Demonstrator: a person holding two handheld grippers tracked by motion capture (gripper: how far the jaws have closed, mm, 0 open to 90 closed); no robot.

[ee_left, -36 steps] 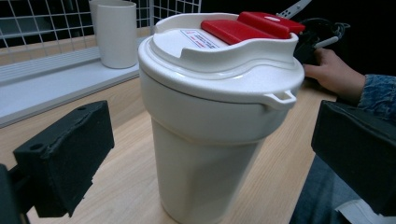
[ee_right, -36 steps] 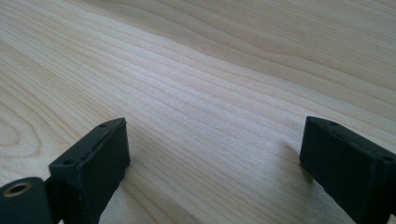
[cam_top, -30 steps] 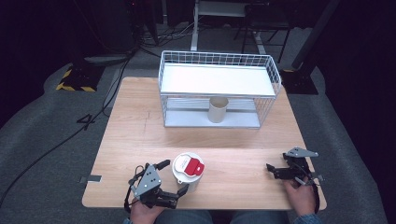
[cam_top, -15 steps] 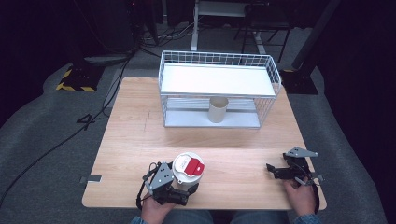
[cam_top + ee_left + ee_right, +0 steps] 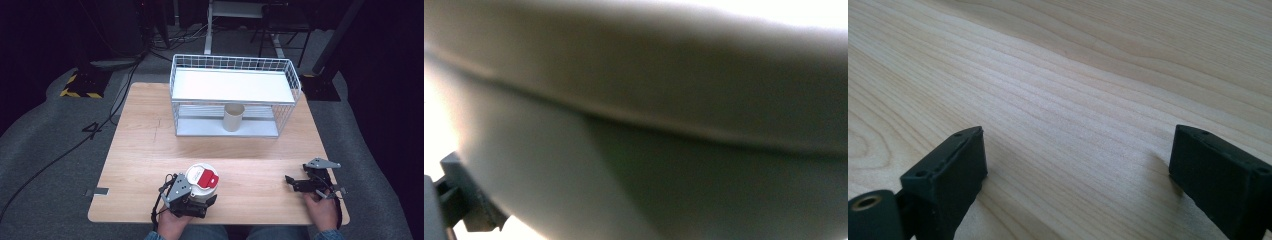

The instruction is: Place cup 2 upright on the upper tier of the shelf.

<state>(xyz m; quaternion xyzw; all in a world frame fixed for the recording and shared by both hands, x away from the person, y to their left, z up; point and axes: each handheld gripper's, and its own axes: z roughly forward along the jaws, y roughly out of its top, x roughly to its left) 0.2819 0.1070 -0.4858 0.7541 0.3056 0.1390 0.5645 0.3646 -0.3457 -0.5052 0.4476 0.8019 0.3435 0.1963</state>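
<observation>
left gripper [image 5: 197, 199] | jaws around white cup [image 5: 202, 180]; right gripper [image 5: 302, 183] | jaws apart

The left gripper [image 5: 200, 196] sits low at the table's near edge, held from below by the left hand [image 5: 170, 225], its jaws set against something; whether they grip cannot be told. The right gripper [image 5: 295, 182] rests by the near right corner in the right hand [image 5: 322, 210], pointing left, jaws wide apart.

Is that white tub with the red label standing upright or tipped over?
Upright. In the high view the tub stands on the table with its round lid facing up, the left gripper against its side.
</observation>
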